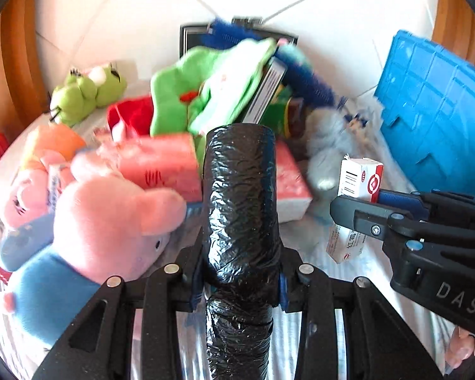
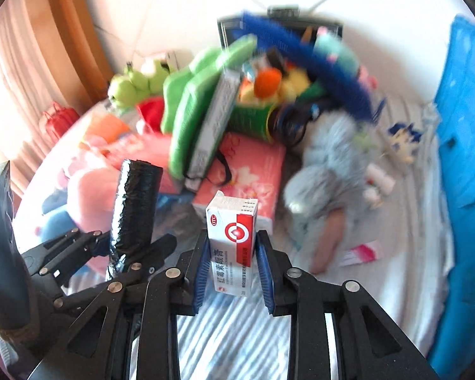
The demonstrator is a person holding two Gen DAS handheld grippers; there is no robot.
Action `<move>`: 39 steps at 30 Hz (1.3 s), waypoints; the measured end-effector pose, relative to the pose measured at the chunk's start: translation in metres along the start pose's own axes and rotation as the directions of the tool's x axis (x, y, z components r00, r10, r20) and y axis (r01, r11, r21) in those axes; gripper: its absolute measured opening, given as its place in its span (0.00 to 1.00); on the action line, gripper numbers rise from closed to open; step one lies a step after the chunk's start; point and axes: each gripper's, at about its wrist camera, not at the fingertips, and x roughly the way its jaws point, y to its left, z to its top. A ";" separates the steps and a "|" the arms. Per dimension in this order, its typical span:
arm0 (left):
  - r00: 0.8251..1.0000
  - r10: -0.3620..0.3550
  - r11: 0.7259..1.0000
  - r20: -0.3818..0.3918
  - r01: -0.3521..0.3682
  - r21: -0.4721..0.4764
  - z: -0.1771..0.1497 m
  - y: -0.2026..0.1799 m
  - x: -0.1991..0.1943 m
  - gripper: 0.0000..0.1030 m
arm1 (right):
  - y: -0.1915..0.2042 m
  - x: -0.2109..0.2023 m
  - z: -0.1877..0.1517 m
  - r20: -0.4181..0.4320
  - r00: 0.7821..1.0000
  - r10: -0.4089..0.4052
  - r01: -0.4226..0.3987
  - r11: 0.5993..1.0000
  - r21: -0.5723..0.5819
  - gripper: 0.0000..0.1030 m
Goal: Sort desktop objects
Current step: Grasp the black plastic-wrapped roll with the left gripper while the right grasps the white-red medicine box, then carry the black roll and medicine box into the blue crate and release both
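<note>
We count one black bag roll [image 1: 240,209], one medicine box [image 2: 232,237], one blue crate [image 1: 433,107], one pink pig plush [image 1: 107,218], one green frog plush [image 1: 85,90] and one grey furry plush [image 2: 326,171]; the rest of the pile is too blurred to count.

Left of our left gripper [image 1: 240,288] lies the pig plush, with the frog plush further ahead-left. The left gripper is narrowed onto the bag roll, both pads pressing its sides. The roll's long axis runs straight ahead along the fingers, its open end pointing away toward the pile.

To that gripper's right sits our right gripper [image 2: 232,262], jaws closed to a narrow gap on the medicine box, blue pads [image 2: 202,269] against both side faces. The box stands upright between the fingers, long axis pointing forward-up, red logo face toward the camera.

Ahead-right of the right gripper lies the grey plush; the crate stands at far right on the striped cloth [image 2: 224,332].
</note>
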 end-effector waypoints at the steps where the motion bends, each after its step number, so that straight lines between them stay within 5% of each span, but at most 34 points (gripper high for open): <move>1: 1.000 -0.001 1.000 0.026 0.001 0.004 0.003 -0.003 -0.012 0.33 | 0.001 -0.012 0.002 0.024 1.000 -0.010 0.011 1.000 -0.007 0.27; 6: 0.990 -0.035 0.998 0.139 0.028 0.052 0.021 -0.035 -0.069 0.33 | 0.009 -0.084 0.001 0.175 0.983 -0.050 0.053 0.999 -0.011 0.27; 16: 0.947 -0.133 0.980 0.292 0.083 0.179 0.048 -0.101 -0.157 0.33 | -0.006 -0.213 -0.006 0.420 0.891 -0.171 0.159 0.985 0.064 0.27; 27: 0.915 -0.227 0.949 0.335 0.131 0.287 0.059 -0.183 -0.194 0.33 | -0.056 -0.311 -0.034 0.546 0.780 -0.306 0.253 0.952 0.172 0.27; 39: 0.868 -0.342 0.901 0.359 0.195 0.388 0.069 -0.277 -0.223 0.33 | -0.147 -0.384 -0.079 0.549 0.682 -0.483 0.344 0.874 0.342 0.27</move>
